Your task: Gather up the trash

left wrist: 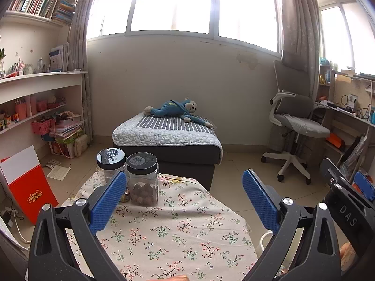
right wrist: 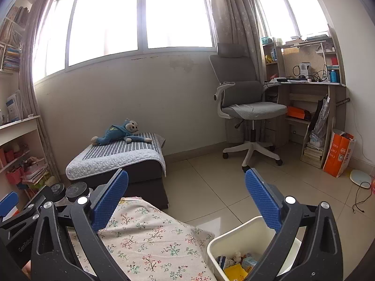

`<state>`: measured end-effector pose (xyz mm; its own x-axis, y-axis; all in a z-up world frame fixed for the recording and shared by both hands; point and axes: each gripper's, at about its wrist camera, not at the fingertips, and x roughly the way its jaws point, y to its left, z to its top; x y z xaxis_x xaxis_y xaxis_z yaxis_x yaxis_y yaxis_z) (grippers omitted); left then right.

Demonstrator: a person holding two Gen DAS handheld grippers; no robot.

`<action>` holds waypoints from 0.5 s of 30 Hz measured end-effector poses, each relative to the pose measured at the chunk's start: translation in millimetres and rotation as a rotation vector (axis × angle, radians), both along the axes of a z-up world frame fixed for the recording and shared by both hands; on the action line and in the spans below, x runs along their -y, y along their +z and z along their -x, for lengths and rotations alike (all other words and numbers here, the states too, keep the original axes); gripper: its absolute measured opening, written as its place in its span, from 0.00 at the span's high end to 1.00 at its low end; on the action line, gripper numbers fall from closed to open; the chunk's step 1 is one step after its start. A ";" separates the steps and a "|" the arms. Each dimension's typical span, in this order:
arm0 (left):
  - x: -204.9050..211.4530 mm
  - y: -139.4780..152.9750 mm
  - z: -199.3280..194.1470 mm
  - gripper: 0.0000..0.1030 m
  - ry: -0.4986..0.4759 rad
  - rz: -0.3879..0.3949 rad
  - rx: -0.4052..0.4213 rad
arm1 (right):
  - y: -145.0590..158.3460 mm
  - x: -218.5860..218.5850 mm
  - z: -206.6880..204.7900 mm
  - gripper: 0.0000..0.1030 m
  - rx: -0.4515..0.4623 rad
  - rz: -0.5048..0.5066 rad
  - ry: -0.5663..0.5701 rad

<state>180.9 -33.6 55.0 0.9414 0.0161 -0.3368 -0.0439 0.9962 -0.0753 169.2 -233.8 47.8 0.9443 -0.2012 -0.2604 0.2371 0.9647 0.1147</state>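
Observation:
My left gripper [left wrist: 184,199] is open above a small table with a floral cloth [left wrist: 178,229], nothing between its blue pads. Two clear jars with black lids [left wrist: 143,180] stand at the table's far left corner. My right gripper [right wrist: 187,201] is open too, hovering over the table's right edge and a white bin [right wrist: 236,238] on the floor. The bin holds several pieces of trash [right wrist: 236,265], among them yellow and blue wrappers. The right gripper [left wrist: 351,201] shows at the right edge of the left wrist view.
A dark ottoman with a quilted cover [left wrist: 167,138] and a blue plush monkey [left wrist: 178,111] stands beyond the table. An office chair [right wrist: 248,114] and desk [right wrist: 311,86] are at the right. Shelves [left wrist: 35,86] and a red box [left wrist: 28,187] are at the left. An orange bag [right wrist: 338,154] leans by the desk.

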 end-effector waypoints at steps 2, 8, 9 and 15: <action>-1.4 0.1 -0.2 0.07 -0.001 0.007 -0.003 | -0.7 -2.9 0.9 0.07 -0.008 0.012 -0.005; -0.7 0.6 1.1 0.07 0.013 0.011 0.001 | -5.3 5.6 3.3 0.07 -0.035 0.032 -0.030; 0.1 0.2 1.1 0.07 0.012 0.011 -0.001 | -6.4 6.9 3.6 0.07 -0.040 0.030 -0.031; 8.0 -3.3 -2.7 0.07 -0.008 0.012 -0.021 | -10.3 11.4 6.0 0.07 -0.049 0.041 -0.027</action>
